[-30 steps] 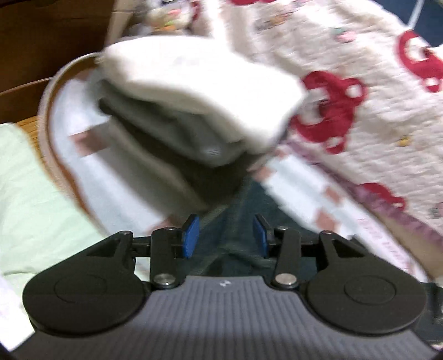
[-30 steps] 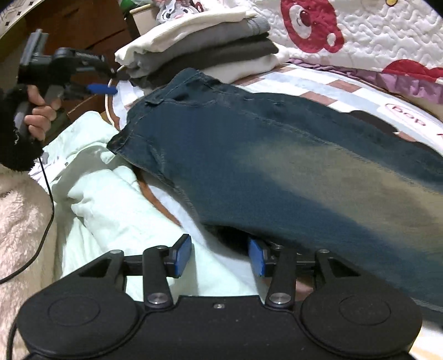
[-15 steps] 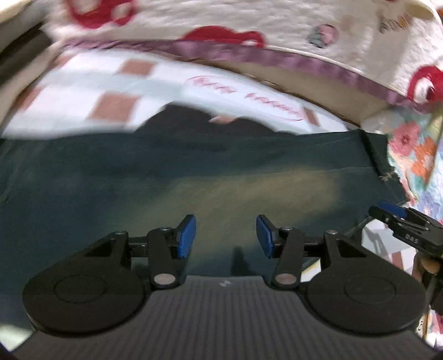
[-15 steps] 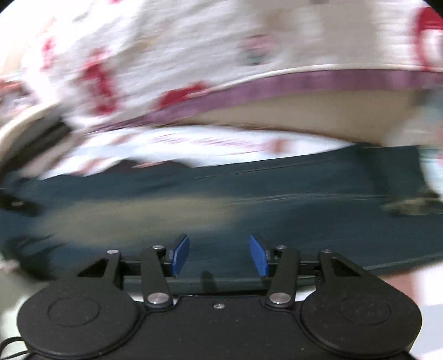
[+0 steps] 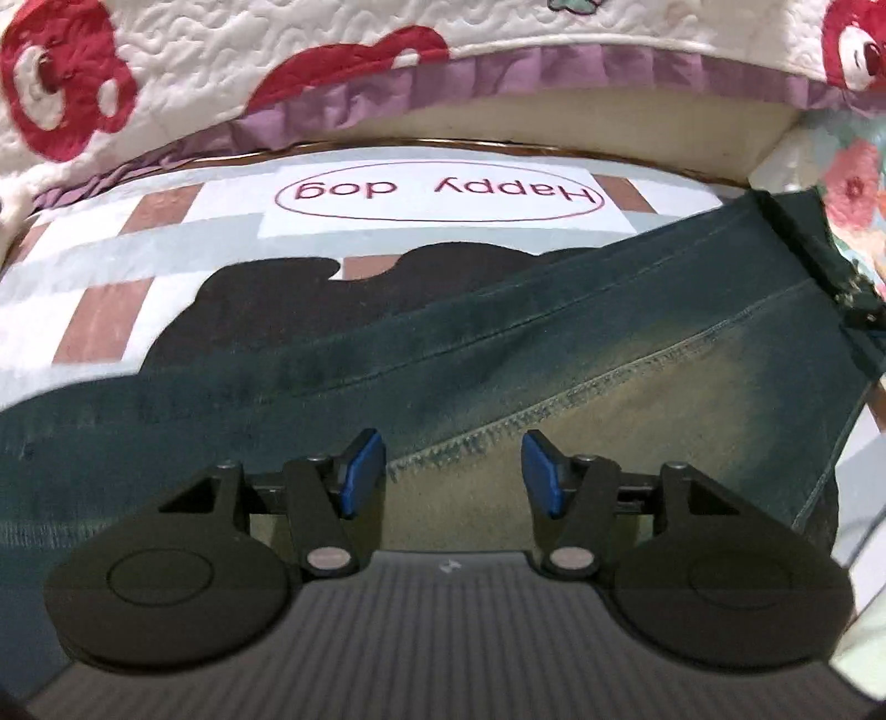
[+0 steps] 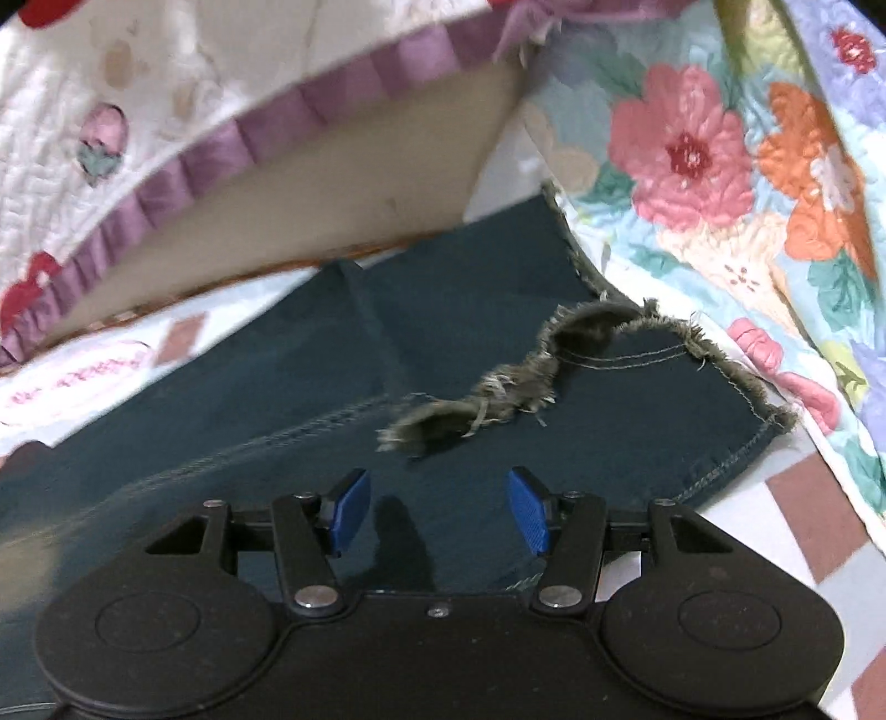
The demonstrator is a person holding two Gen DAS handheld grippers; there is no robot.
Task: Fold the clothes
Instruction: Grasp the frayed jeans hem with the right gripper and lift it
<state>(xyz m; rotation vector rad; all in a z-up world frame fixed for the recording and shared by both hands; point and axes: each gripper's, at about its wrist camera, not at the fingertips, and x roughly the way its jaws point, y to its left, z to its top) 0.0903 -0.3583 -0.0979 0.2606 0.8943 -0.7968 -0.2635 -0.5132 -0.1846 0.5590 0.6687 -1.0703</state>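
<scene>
Denim, dark blue with a faded yellowish wash down the leg, fills the ground under both my claws: the jeans (image 5: 498,354) lie spread flat on a checked mat (image 5: 166,243) of white, grey and brown squares. From my left claw (image 5: 451,479), whose blue pads stand wide apart and grasp nothing, I look along a stitched side seam that runs up and to the right across the jeans. Beyond the jeans the mat shows a dark animal shape and a white patch lettered "Happy dog" (image 5: 437,194), upside down to me. My right claw (image 6: 440,509) is likewise released and empty, hovering just above the lower end of the jeans (image 6: 498,387), where the frayed hem (image 6: 498,382) is rumpled and turned over on itself. Past the jeans on the far side rises a white quilt (image 5: 221,50) with red bears and a purple ruffle; to the right of the hem lies a flowered quilt (image 6: 720,166), its edge just beside the denim.
</scene>
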